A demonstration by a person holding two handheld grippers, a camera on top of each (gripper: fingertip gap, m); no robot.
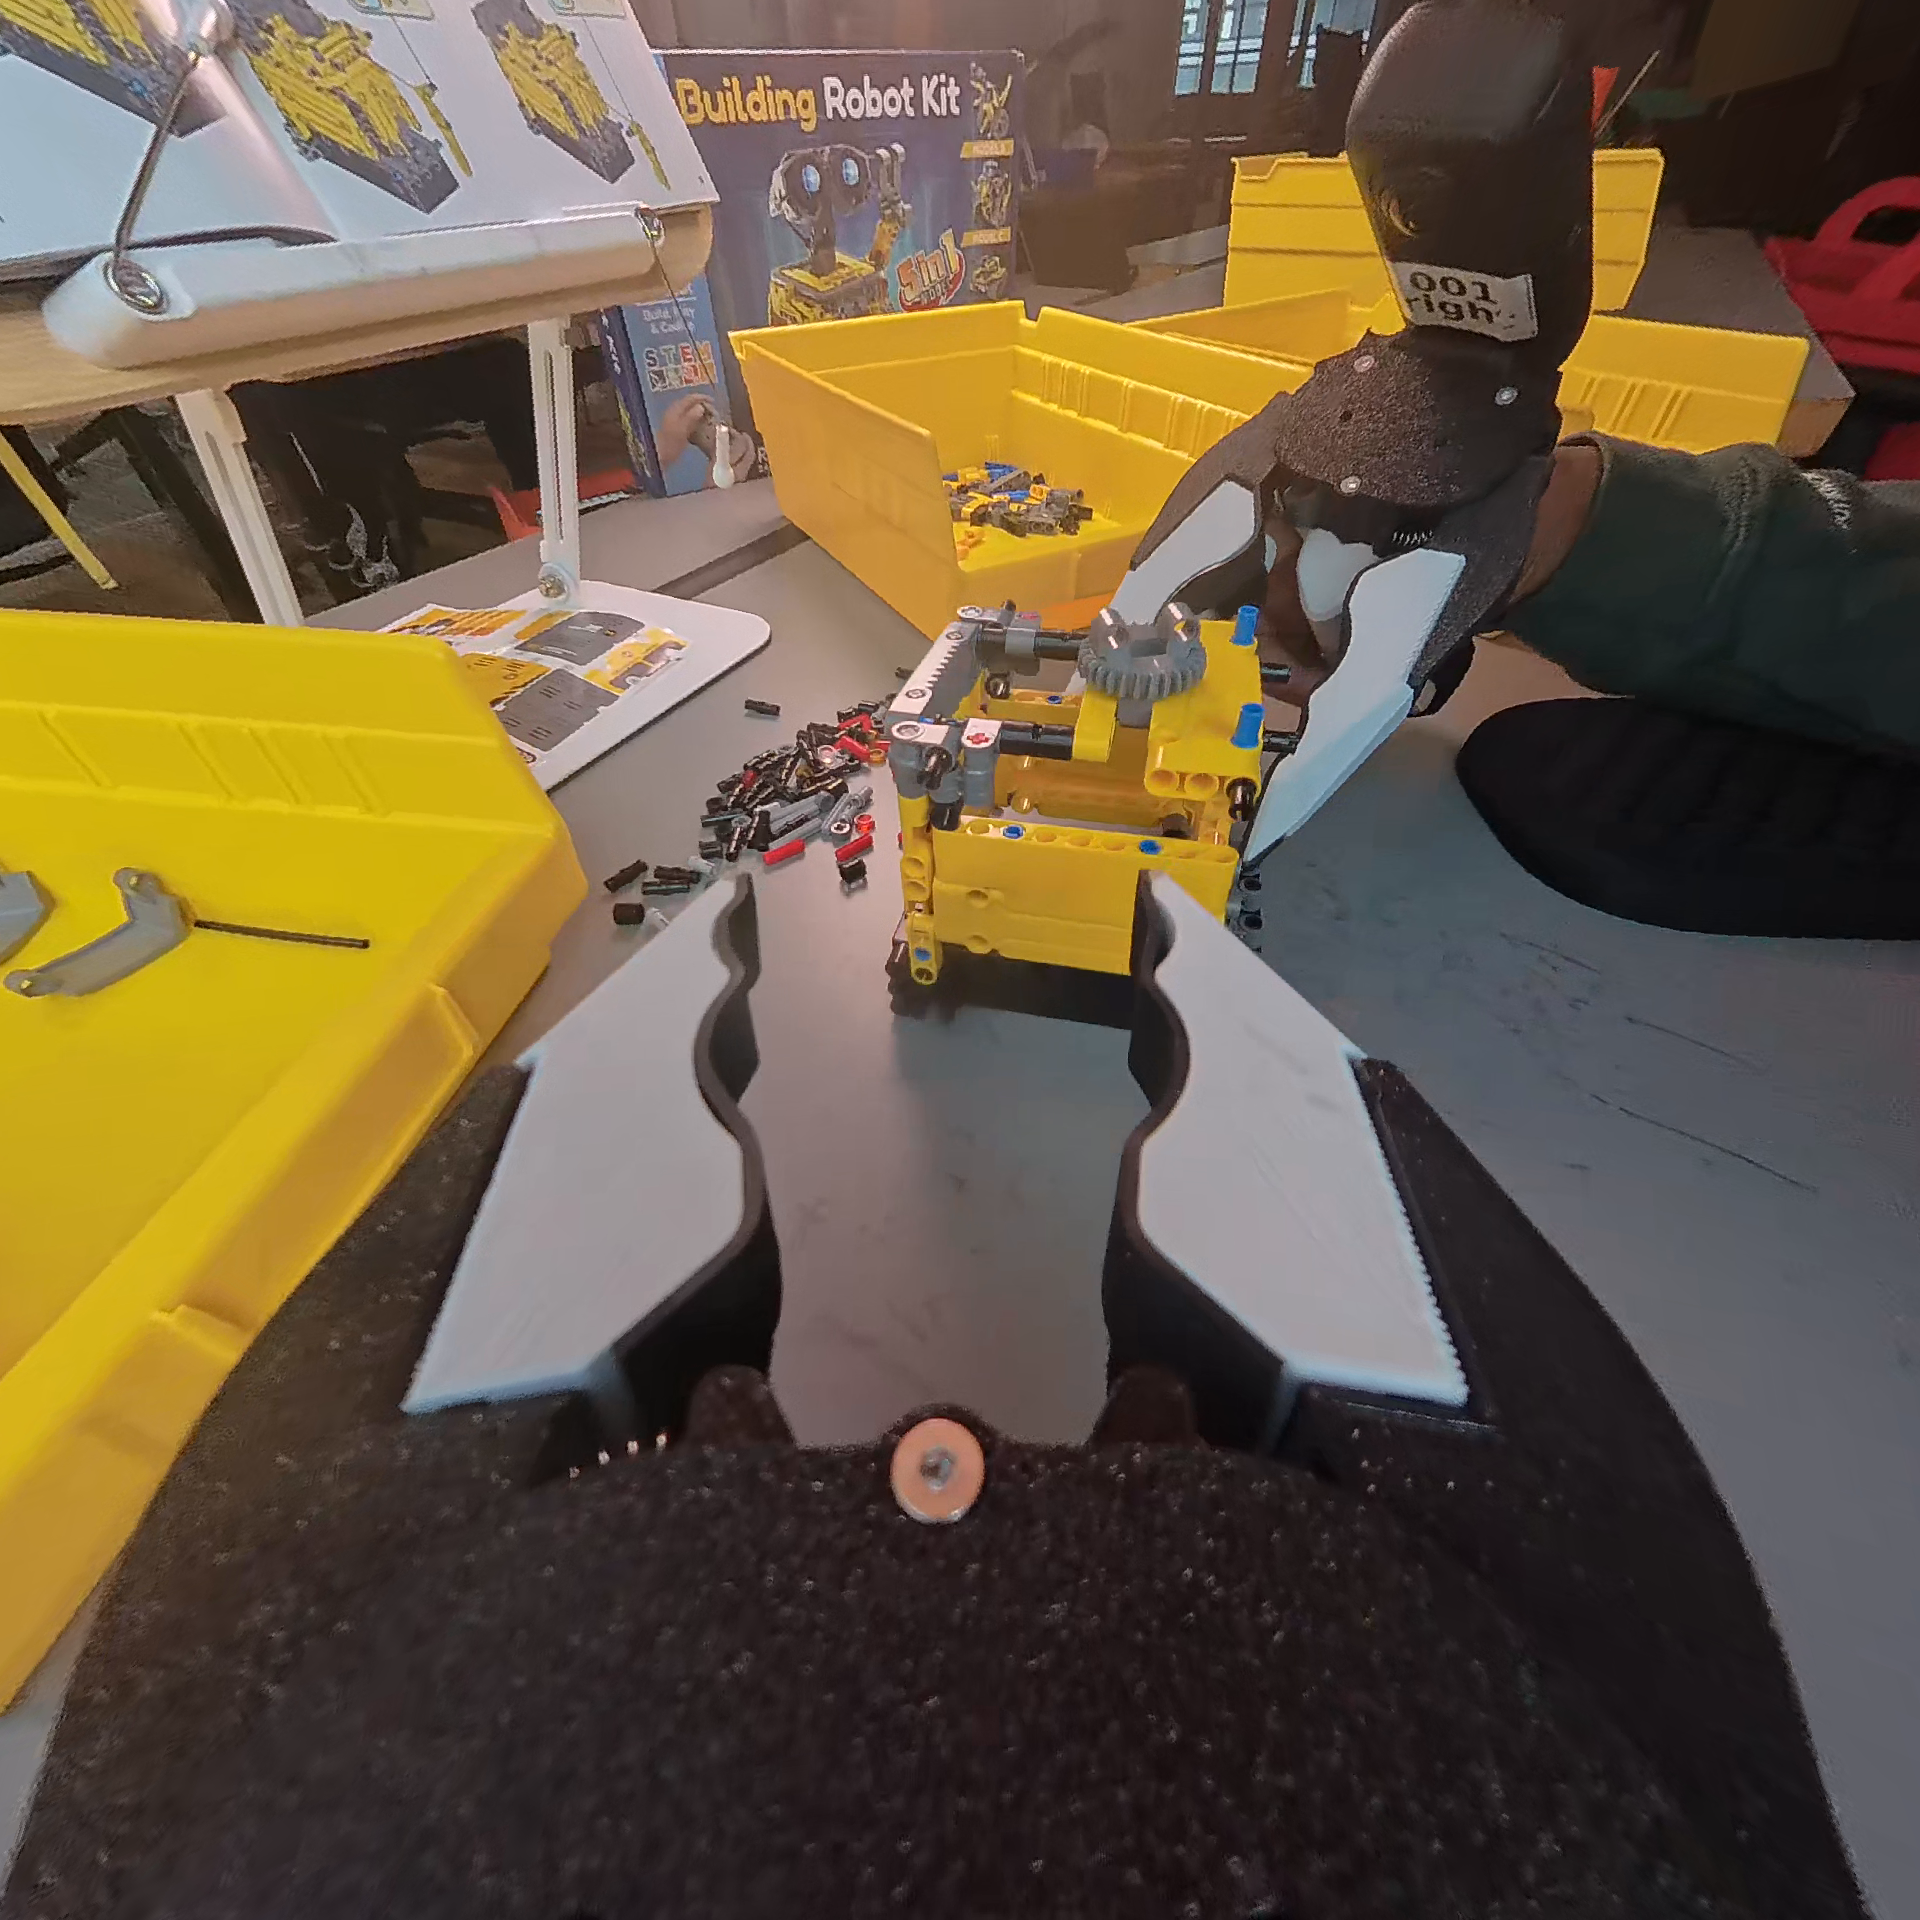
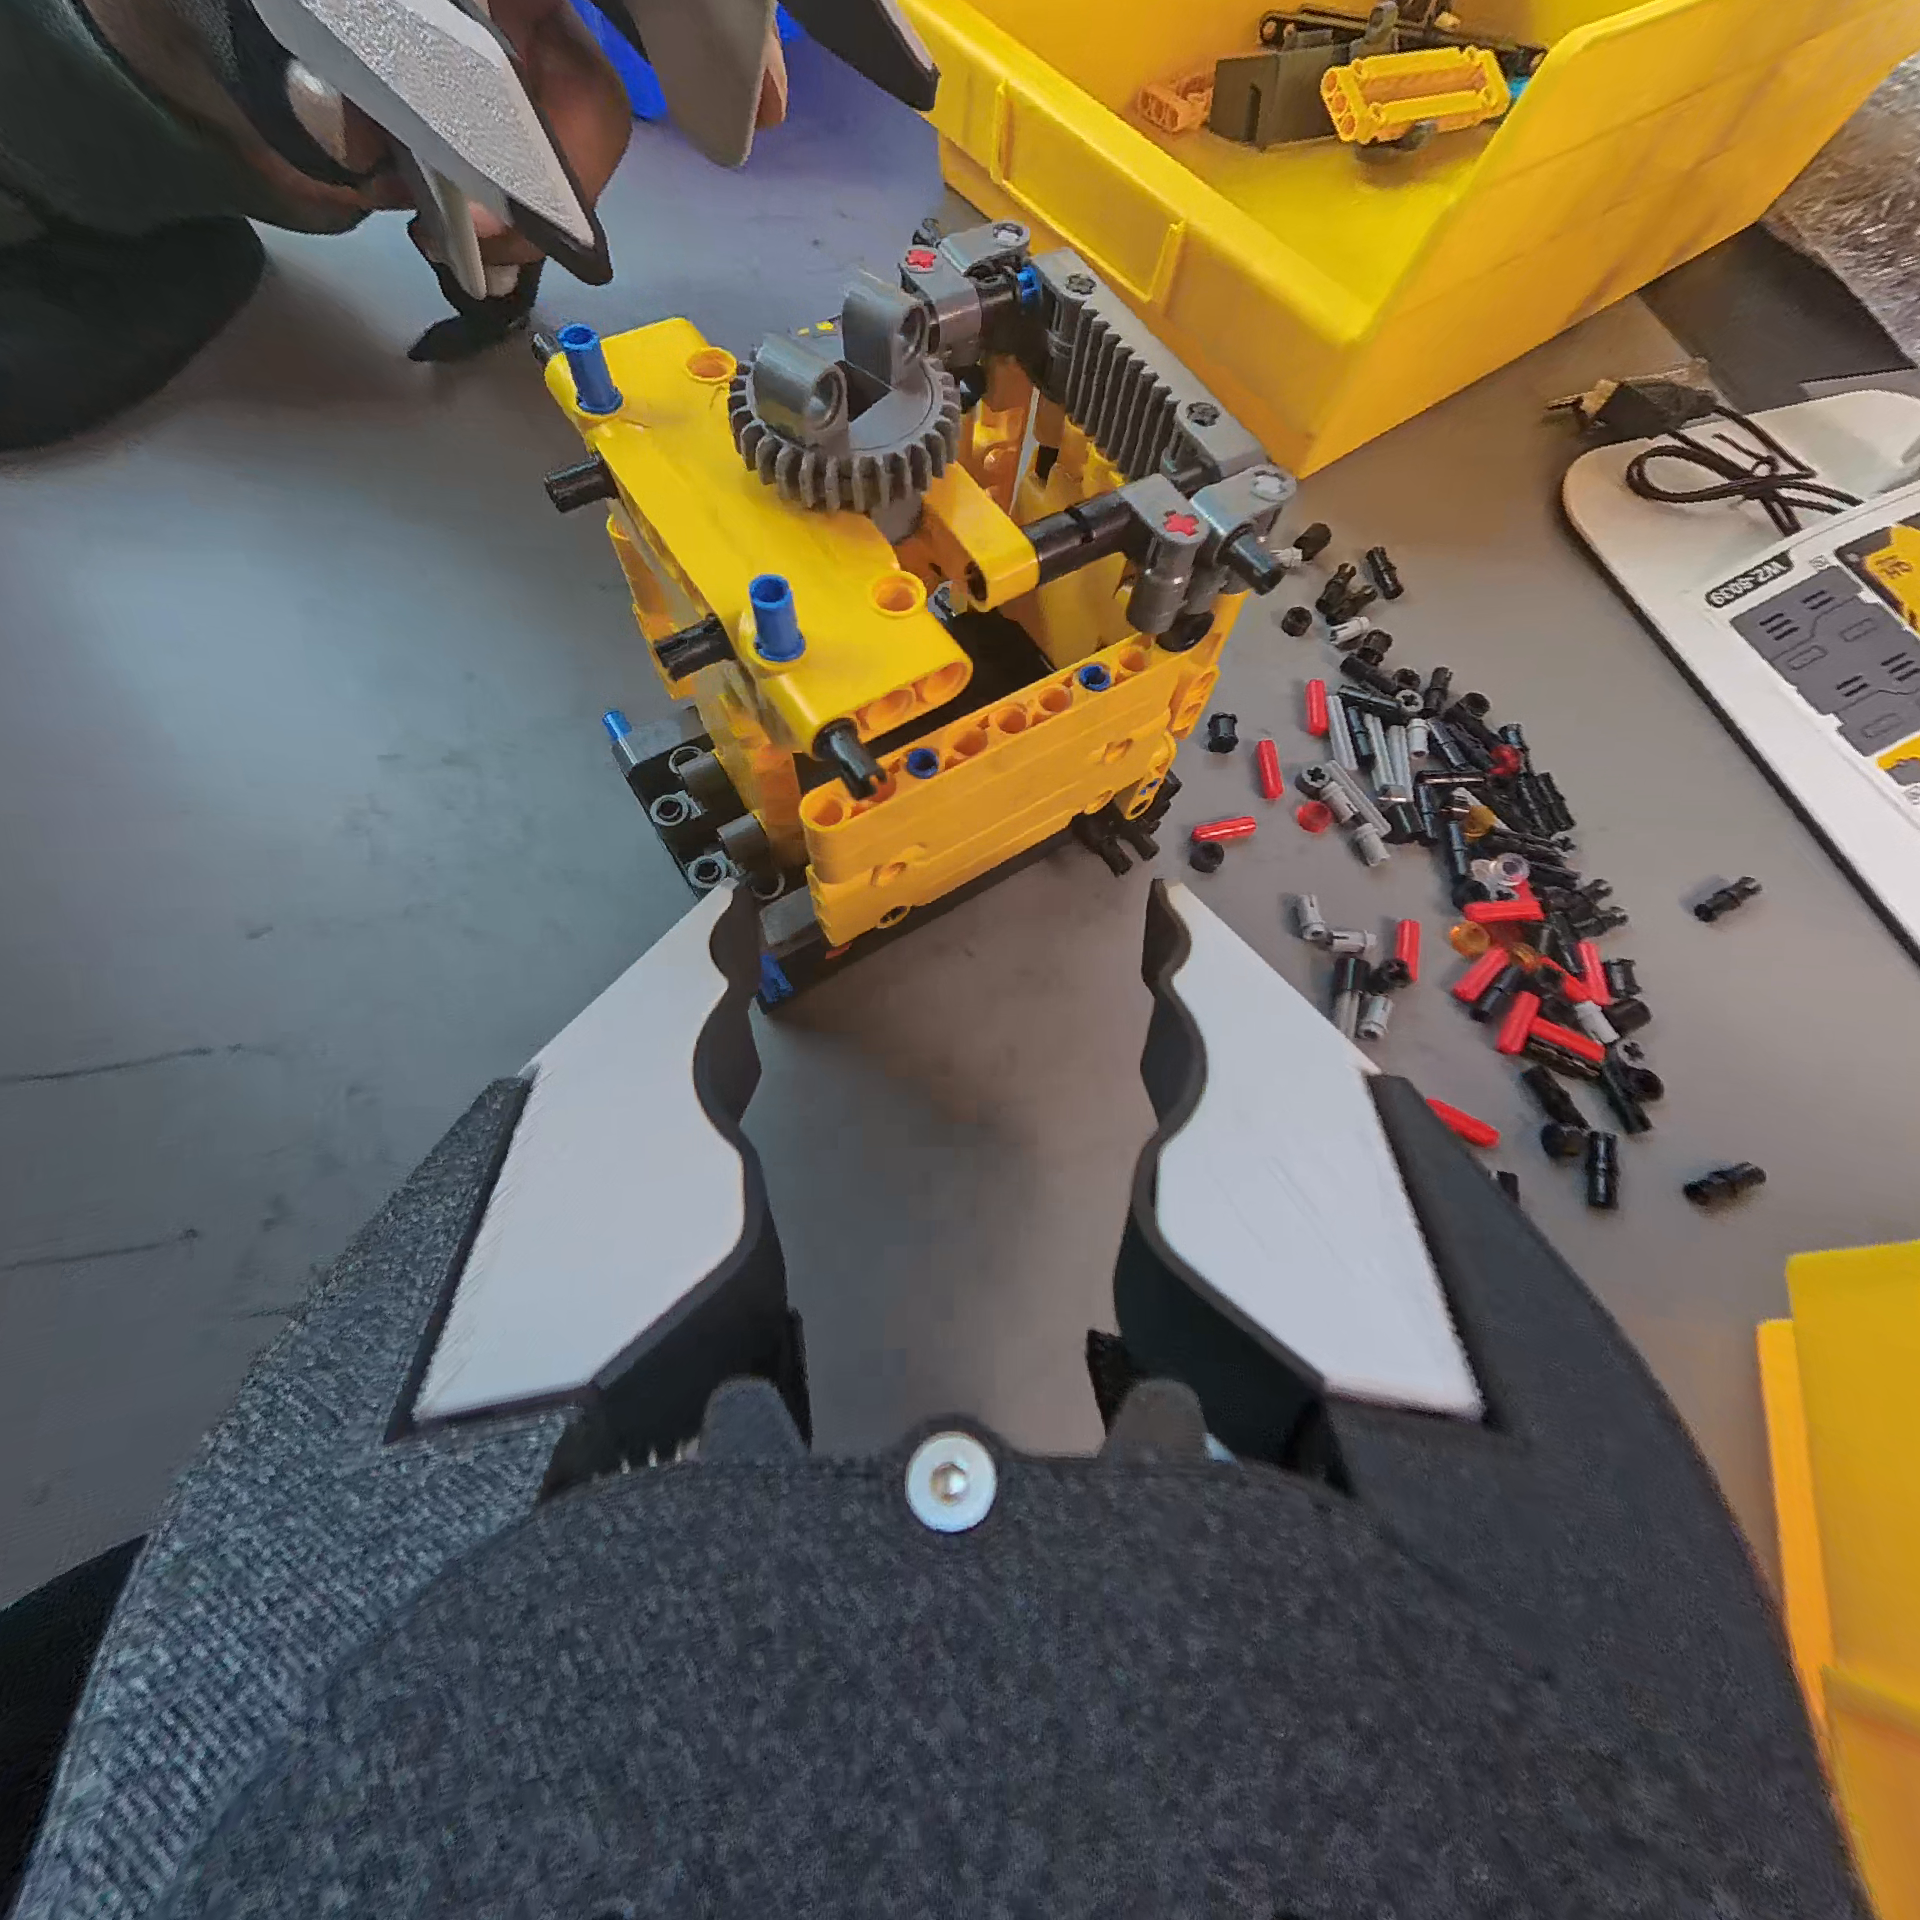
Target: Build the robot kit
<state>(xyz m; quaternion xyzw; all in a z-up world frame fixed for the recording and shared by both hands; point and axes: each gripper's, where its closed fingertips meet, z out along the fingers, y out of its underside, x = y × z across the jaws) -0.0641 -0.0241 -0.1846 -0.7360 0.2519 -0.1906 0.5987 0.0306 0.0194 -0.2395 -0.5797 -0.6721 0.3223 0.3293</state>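
The yellow brick model [image 1: 1070,790] hides its far side in the left wrist view, and the right fingertip [image 1: 1169,914] covers its lower corner. Beyond the fingers, the contents of the yellow bin [image 1: 862,416] are too small to tell apart. In the right wrist view, the left gripper [image 2: 582,156] is cut off by the top edge, left of the fingers. The loose pins [image 2: 1475,883] beside the right finger are too small to sort.

My grey table [image 1: 1455,1091] carries a yellow brick model [image 1: 1070,790] standing upright, with a scatter of small black, red and grey pins [image 2: 1475,883] just beside it. Yellow bins [image 1: 260,935] sit around the edges. A white stand base [image 1: 665,644] with a printed sheet rests near the pins.
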